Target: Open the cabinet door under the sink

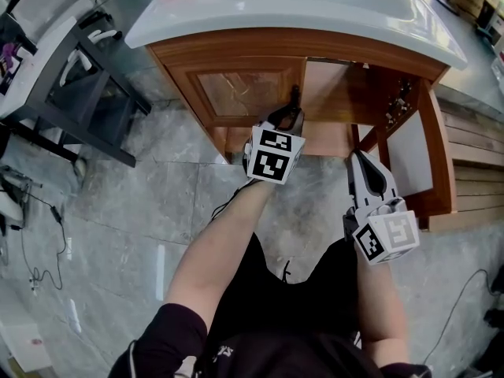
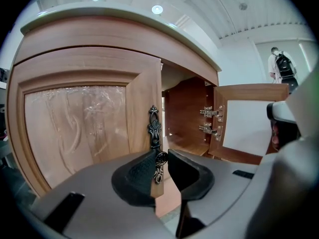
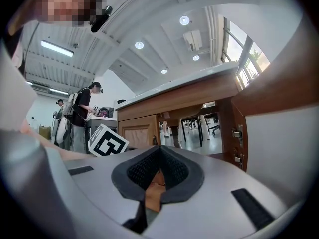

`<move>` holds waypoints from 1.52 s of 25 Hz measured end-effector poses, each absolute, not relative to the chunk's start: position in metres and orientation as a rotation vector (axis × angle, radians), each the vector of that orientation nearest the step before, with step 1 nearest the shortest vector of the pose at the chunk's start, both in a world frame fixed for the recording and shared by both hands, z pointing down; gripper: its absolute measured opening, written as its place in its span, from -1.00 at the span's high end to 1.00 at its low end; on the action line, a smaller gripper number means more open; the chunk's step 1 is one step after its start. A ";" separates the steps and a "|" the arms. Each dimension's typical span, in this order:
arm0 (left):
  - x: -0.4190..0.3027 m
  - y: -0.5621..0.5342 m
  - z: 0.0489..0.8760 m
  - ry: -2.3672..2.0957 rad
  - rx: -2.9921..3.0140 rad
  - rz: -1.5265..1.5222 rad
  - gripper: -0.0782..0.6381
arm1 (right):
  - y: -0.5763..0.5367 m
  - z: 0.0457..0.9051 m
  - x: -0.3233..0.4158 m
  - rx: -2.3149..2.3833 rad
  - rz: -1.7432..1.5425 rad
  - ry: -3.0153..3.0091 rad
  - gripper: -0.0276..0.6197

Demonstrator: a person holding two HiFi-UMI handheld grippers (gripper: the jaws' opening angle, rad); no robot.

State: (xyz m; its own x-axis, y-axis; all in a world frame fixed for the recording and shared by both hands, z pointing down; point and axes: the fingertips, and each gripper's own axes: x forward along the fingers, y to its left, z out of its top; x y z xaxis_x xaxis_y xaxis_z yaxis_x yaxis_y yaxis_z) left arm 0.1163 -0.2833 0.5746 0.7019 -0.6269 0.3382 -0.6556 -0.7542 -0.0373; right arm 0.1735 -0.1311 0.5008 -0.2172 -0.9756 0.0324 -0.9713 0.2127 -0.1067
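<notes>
The wooden cabinet under the white sink top (image 1: 299,6) has two doors. Its left door (image 1: 236,89) (image 2: 84,128) stands closed or nearly so, with a dark ornate handle (image 2: 154,126) on its right edge. My left gripper (image 1: 294,107) (image 2: 162,159) reaches that edge, and its pads (image 2: 142,171) are closed around the handle's round knob. The right door (image 1: 409,156) (image 2: 249,126) is swung wide open, showing its white inner face and two hinges (image 2: 212,121). My right gripper (image 1: 361,157) (image 3: 158,156) hangs in front of the open half, shut and holding nothing.
A black-framed table (image 1: 71,85) stands to the left of the cabinet. Cables (image 1: 39,235) trail over the grey tiled floor. Wooden slats (image 1: 472,164) run along the right. A person with a backpack (image 2: 281,66) stands far behind, and other people (image 3: 82,116) stand at a counter.
</notes>
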 end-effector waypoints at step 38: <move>0.078 -0.215 0.573 -0.617 3.017 0.494 0.55 | -0.227 0.515 0.095 -1.312 -0.222 2.882 0.51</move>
